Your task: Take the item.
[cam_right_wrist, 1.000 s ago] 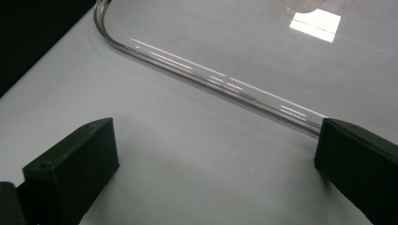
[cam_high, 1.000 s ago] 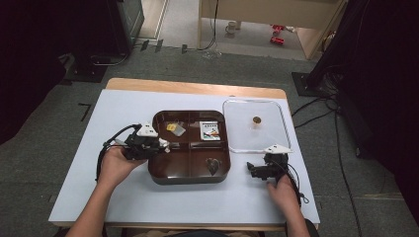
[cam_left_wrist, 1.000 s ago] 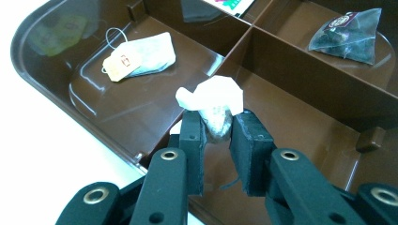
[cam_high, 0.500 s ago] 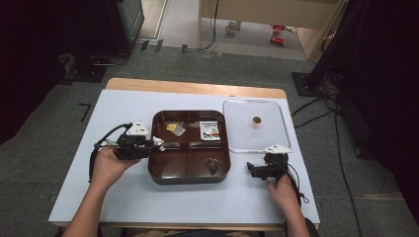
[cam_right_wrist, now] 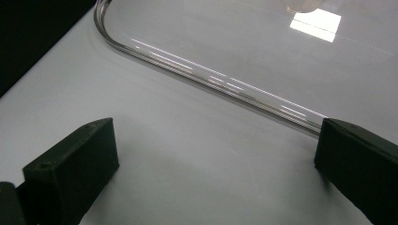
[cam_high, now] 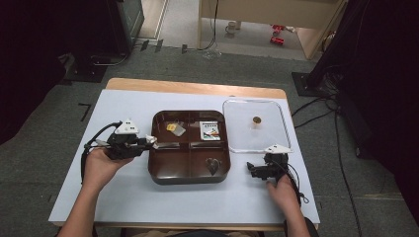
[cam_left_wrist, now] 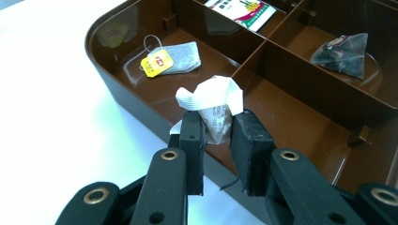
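Left gripper has a crumpled white sachet pinched tight just over the brown tray's left rim, while the right gripper sits wide open, holding nothing, on the table beside the clear lid.

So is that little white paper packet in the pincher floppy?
Probably floppy: the white packet looks crumpled between the left gripper pads. Likely very light, since its top stands up unsupported. It may tear if squeezed hard.

Lid right of tray (touching), on table.
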Demonstrator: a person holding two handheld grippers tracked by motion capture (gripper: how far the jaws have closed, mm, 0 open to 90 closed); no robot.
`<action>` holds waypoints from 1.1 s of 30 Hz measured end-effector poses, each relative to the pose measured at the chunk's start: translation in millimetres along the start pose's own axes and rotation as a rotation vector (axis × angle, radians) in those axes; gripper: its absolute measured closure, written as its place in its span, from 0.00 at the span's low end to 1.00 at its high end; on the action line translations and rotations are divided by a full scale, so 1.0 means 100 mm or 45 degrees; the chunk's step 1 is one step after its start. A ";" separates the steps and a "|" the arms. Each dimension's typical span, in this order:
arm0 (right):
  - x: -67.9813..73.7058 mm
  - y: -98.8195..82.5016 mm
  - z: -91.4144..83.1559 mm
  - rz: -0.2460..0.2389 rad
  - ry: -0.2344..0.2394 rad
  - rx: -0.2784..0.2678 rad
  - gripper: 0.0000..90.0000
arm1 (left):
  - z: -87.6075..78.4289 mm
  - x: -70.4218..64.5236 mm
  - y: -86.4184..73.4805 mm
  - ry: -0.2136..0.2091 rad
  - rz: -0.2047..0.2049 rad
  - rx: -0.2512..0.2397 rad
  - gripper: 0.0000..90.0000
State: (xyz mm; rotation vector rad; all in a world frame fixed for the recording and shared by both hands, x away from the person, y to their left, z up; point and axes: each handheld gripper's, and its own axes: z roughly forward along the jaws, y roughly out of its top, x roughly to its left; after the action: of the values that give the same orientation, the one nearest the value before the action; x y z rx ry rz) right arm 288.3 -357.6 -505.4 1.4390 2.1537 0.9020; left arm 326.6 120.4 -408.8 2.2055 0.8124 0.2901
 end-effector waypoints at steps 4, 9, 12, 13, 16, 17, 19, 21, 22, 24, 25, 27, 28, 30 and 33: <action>0.00 0.00 0.00 0.001 0.000 0.000 0.00 | -0.05 0.04 -0.03 0.010 -0.016 -0.006 0.84; 0.00 0.00 0.00 0.001 0.000 0.000 0.00 | -0.12 0.10 -0.06 0.027 -0.038 -0.015 0.84; 0.00 0.00 0.00 0.000 0.000 0.000 0.00 | -0.15 0.13 -0.09 0.039 -0.055 -0.015 0.84; 0.00 0.00 0.00 0.001 0.000 0.000 0.00 | -0.15 0.15 -0.10 0.044 -0.059 -0.015 0.84; 0.00 0.00 0.00 0.000 0.000 0.000 0.00 | -0.17 0.20 -0.14 0.056 -0.081 -0.010 0.84; 0.00 0.00 0.00 0.000 0.000 0.000 0.00 | -0.17 0.22 -0.15 0.060 -0.090 -0.003 0.84; 0.00 0.00 0.00 0.000 0.000 0.000 0.00 | -0.17 0.24 -0.17 0.058 -0.107 0.001 0.84; 0.00 0.00 0.00 0.000 0.000 0.000 0.00 | -0.16 0.28 -0.21 0.067 -0.129 0.011 0.84; 0.00 0.00 0.00 0.000 0.000 0.000 0.00 | -0.15 0.29 -0.22 0.065 -0.135 0.012 0.84; 0.00 0.00 0.00 0.001 0.000 0.000 0.00 | -0.15 0.30 -0.23 0.068 -0.140 0.014 0.84; 0.00 0.00 0.00 0.001 0.000 0.000 0.00 | -0.14 0.31 -0.24 0.070 -0.141 0.019 0.84; 0.00 0.00 0.00 0.001 0.000 0.000 0.00 | -0.13 0.32 -0.24 0.073 -0.143 0.024 0.84; 0.00 0.00 0.00 0.001 0.000 0.000 0.00 | -0.12 0.34 -0.26 0.081 -0.145 0.038 0.84; 0.00 0.00 0.00 0.001 0.000 0.000 0.00 | -0.09 0.36 -0.28 0.081 -0.157 0.044 0.84; 0.00 0.00 0.00 0.001 -0.001 0.000 0.00 | -0.04 0.39 -0.31 0.085 -0.168 0.070 0.84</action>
State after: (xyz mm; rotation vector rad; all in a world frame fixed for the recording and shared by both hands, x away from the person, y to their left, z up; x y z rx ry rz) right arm 288.2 -357.5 -505.4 1.4396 2.1531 0.9018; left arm 340.8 163.4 -429.7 2.1909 1.0088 0.2808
